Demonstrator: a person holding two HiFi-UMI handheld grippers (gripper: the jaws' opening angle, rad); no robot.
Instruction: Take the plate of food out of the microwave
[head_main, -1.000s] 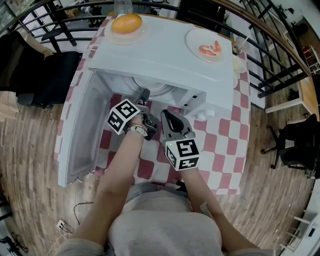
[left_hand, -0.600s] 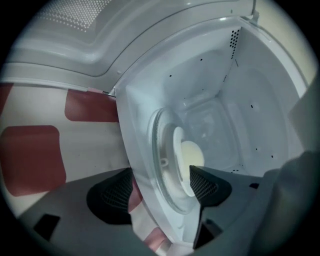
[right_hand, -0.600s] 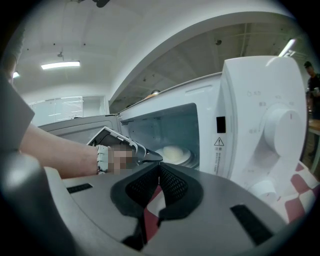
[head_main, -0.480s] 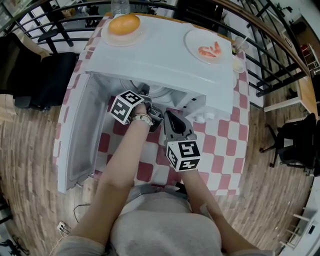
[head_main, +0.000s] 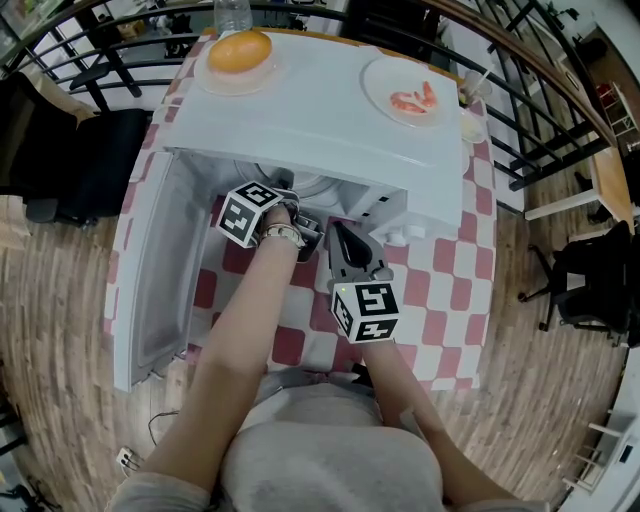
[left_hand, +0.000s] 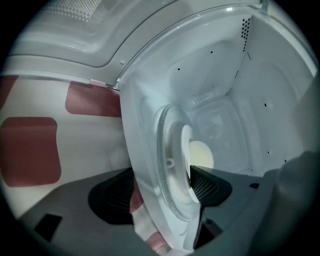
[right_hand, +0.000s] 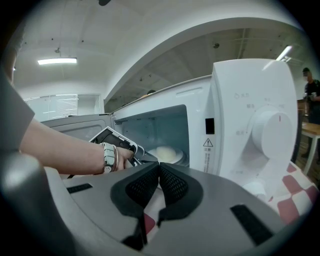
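Both jaws of left gripper (left_hand: 162, 189) gape wide around near rim of plate of food (left_hand: 186, 144) inside microwave (head_main: 320, 110). Reach step; next: pinch rim, draw out level. Right gripper (right_hand: 159, 172) jaws closed, empty.

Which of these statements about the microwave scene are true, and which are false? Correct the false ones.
1. The microwave door stands open. True.
2. The right claw grips the plate inside the microwave. False: it is shut on nothing, outside the microwave.
3. Two plates of food sit on top of the microwave. True: the orange-food plate and the shrimp plate.
4. The left claw is shut. False: its jaws stand wide apart, facing the plate inside.
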